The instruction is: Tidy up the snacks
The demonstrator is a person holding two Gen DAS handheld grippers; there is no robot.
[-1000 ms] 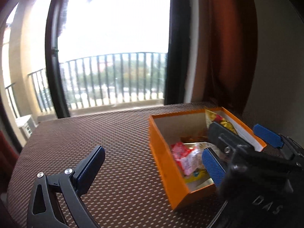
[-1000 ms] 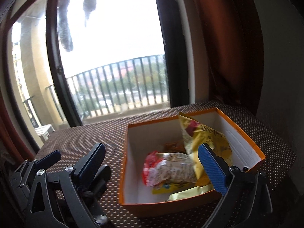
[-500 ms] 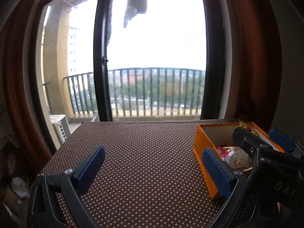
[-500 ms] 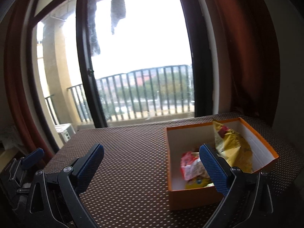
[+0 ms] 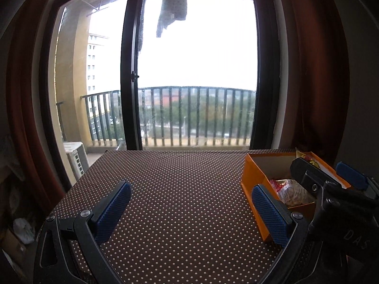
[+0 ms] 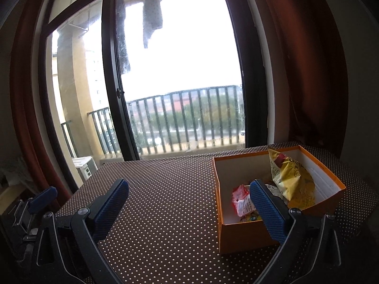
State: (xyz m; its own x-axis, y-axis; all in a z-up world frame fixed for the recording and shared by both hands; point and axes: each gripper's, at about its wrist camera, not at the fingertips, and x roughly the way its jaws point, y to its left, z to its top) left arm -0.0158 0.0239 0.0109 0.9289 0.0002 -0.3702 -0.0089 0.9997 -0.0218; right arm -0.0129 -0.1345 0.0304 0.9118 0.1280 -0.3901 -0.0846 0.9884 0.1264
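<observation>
An open orange box [image 6: 241,234] stands on the right part of a brown dotted table [image 6: 170,189]. Inside it lie a yellow snack bag [image 6: 293,182], a red-and-white packet [image 6: 240,201] and smaller wrappers. The same orange box [image 5: 255,184] appears at the right of the left wrist view, partly hidden by the other gripper's body. My left gripper [image 5: 191,213] is open above bare tablecloth, left of the box. My right gripper [image 6: 189,209] is open too, nothing between its fingers, and its right finger overlaps the box's near corner.
Beyond the table's far edge is a tall glass balcony door [image 5: 196,71] with a dark frame and railing outside. Dark red curtains [image 6: 308,59] hang at the right. The left gripper's blue tip [image 6: 43,198] shows at the left edge of the right wrist view.
Both grippers have pulled back and up away from the box, which now sits farther right and smaller. Both stayed open with nothing held.
</observation>
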